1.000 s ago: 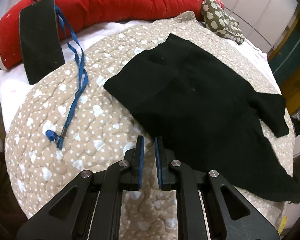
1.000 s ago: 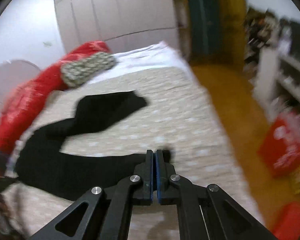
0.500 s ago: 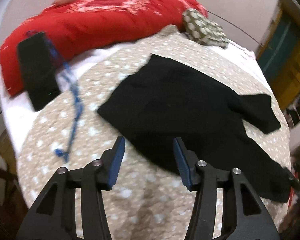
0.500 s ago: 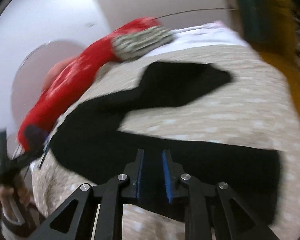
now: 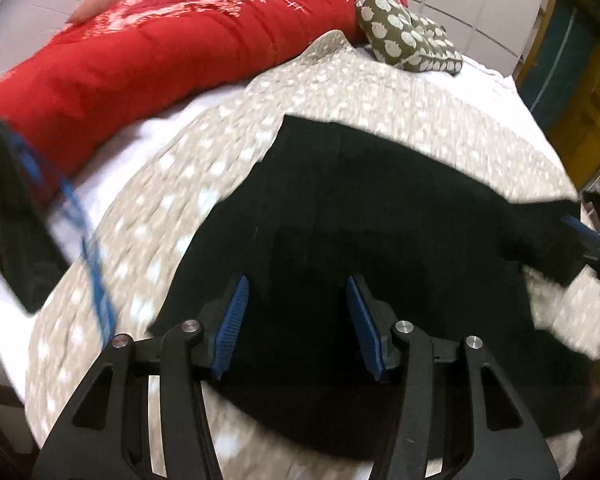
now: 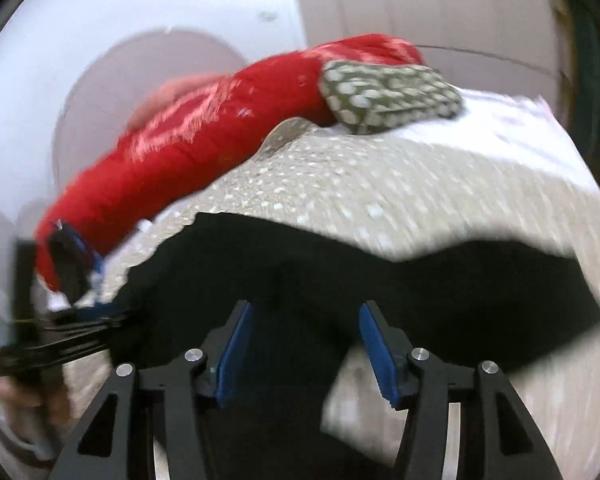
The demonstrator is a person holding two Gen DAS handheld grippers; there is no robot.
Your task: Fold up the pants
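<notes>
Jaws on both tools stand apart with nothing pinched. Left gripper [image 5: 296, 320]: blue pads spread over the waist end of the black fabric pants [image 5: 380, 220], no cloth between them that I can make out. Right gripper [image 6: 306, 350]: jaws have just been opening, now wide, hovering above a black leg of the same garment; pads not pressing on it.

Progress: pants lie spread on the beige white-spotted quilt [image 5: 180, 184] covering the bed, legs splayed, one hem kinked. No fold visible. Judged as the very start: both ends yet to be taken up, legs to be laid together, then halved.

Left wrist view only, left to right: dark flat rectangular object [image 5: 8, 216] at the edge, too blurred to name; blue lanyard cord [image 5: 92, 264] beside it; at far right, the other tool's blue-padded tip just beside a pant leg.

Right wrist view only: at far left the left tool and a hand [image 6: 16, 392] on it, smeared by motion; behind, a pale rounded headboard.

Both views share the red quilted duvet [image 5: 180, 40] and the olive spotted cushion [image 5: 408, 36] at the bed's head.
</notes>
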